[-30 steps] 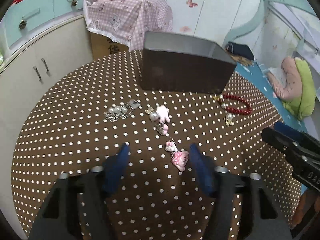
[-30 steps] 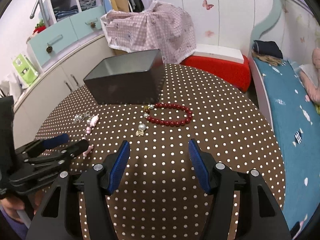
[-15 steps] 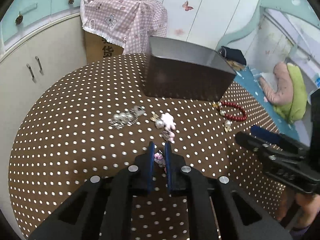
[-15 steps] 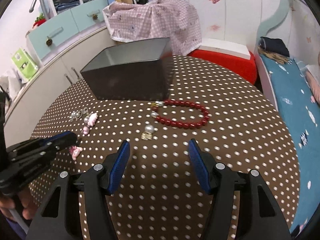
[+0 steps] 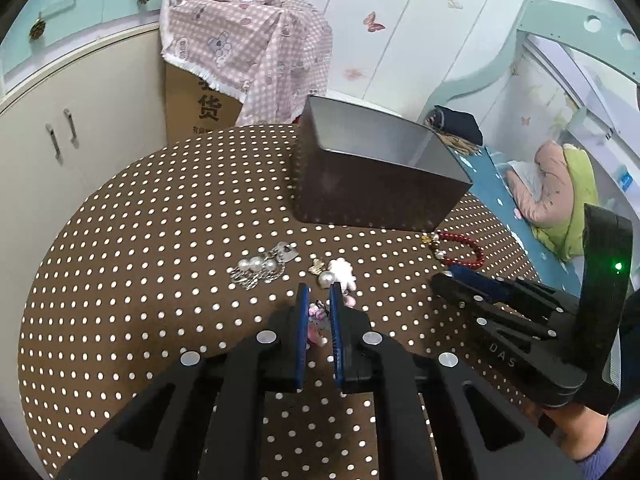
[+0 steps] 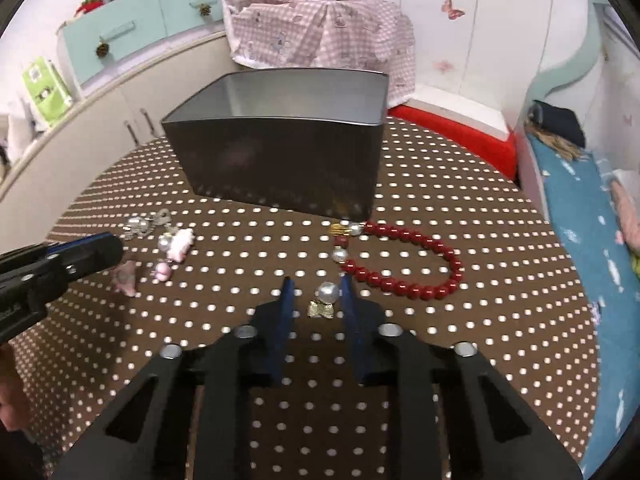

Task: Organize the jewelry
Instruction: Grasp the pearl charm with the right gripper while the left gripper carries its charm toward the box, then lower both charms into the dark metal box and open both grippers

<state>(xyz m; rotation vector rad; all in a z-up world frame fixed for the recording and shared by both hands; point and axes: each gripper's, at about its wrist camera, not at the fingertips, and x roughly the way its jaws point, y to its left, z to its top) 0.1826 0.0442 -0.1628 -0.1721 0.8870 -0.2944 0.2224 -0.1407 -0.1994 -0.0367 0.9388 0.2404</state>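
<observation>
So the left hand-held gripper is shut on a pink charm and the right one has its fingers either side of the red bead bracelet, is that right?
Not quite. The right hand-held gripper straddles the pearl earring, as the right wrist view shows; the red bead bracelet lies beside it, untouched. The left hand-held gripper is indeed shut on a pink charm.

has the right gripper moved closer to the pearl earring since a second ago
Yes. The right gripper has advanced toward the dark box; its fingers now straddle the pearl earring.

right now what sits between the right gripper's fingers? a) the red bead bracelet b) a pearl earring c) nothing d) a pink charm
b: in the right wrist view the pearl earring lies on the table between the open fingers of the right gripper, with the red bracelet beyond them.
</observation>
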